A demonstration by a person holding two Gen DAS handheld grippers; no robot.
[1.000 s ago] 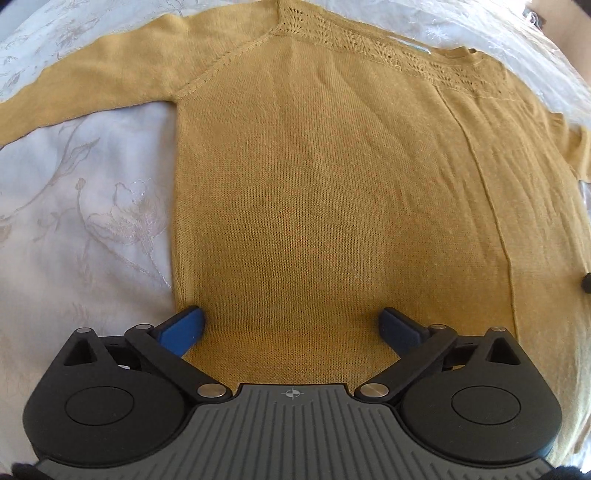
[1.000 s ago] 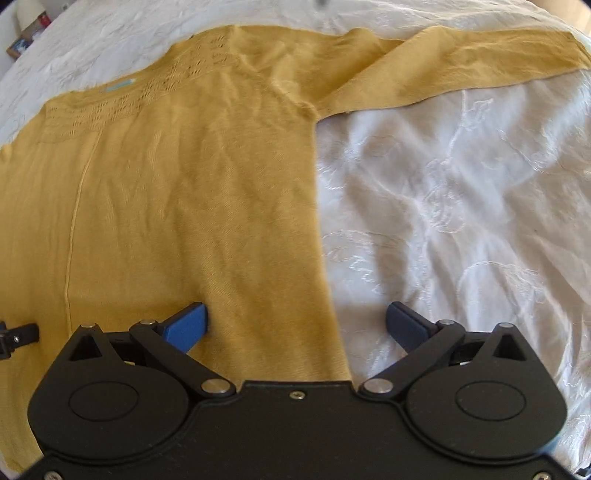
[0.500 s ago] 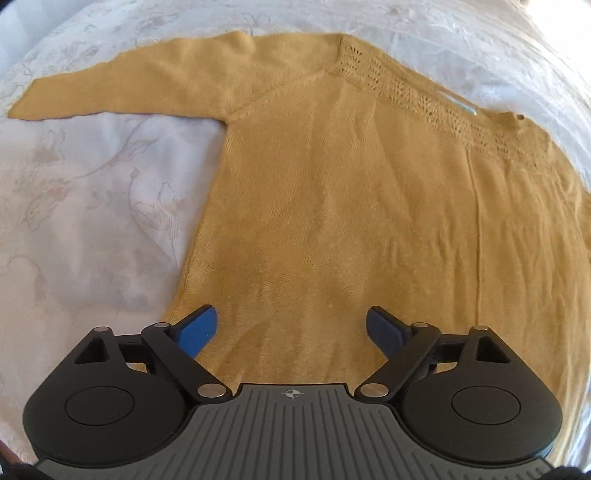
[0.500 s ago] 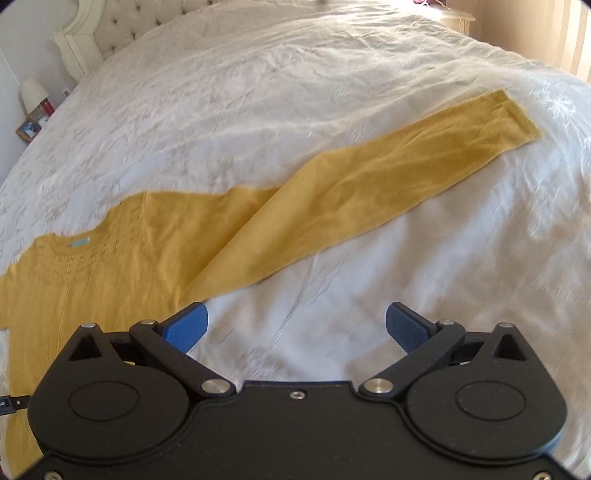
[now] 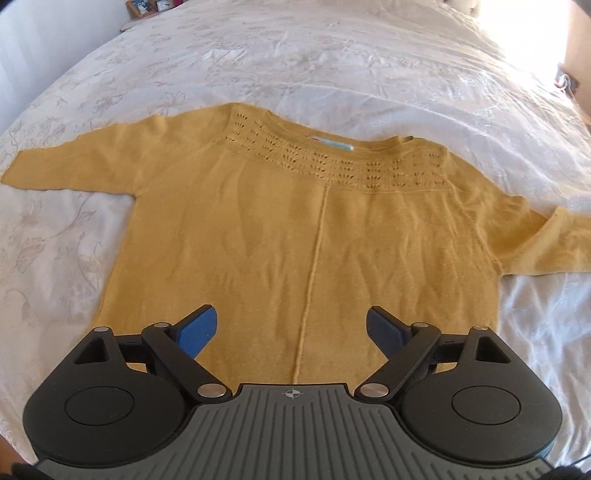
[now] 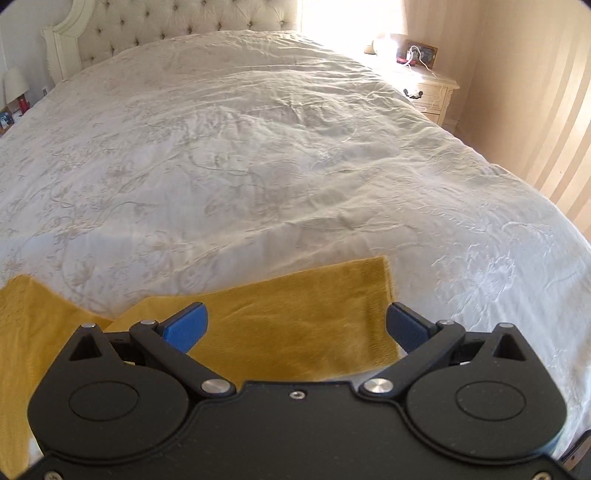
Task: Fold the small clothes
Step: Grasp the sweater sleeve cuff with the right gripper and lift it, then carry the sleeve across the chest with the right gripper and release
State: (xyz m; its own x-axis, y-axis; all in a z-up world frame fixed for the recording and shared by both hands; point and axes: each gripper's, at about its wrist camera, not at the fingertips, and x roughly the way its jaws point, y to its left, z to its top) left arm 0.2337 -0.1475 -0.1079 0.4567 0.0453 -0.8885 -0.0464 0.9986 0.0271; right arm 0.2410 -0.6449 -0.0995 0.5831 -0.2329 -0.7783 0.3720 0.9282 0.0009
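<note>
A mustard yellow knit sweater (image 5: 314, 236) lies flat on the white bedspread (image 5: 332, 66), sleeves spread to both sides, neckline away from me. My left gripper (image 5: 291, 328) is open and empty above the sweater's lower hem, near its centre seam. My right gripper (image 6: 295, 325) is open and empty over the end of the sweater's right sleeve (image 6: 295, 306), whose cuff lies between the blue fingers (image 6: 188, 325). The sweater's body is mostly out of the right wrist view.
The embroidered white bedspread (image 6: 277, 147) fills the bed up to a tufted headboard (image 6: 166, 26). A nightstand (image 6: 428, 88) with small items stands at the far right, a lamp (image 6: 14, 85) at the far left. A striped wall (image 6: 535, 92) lies right.
Both grippers pulled back and tilted up. The left view went from the lower left hem to the whole sweater. The right gripper moved right, from the body's edge to the sleeve cuff.
</note>
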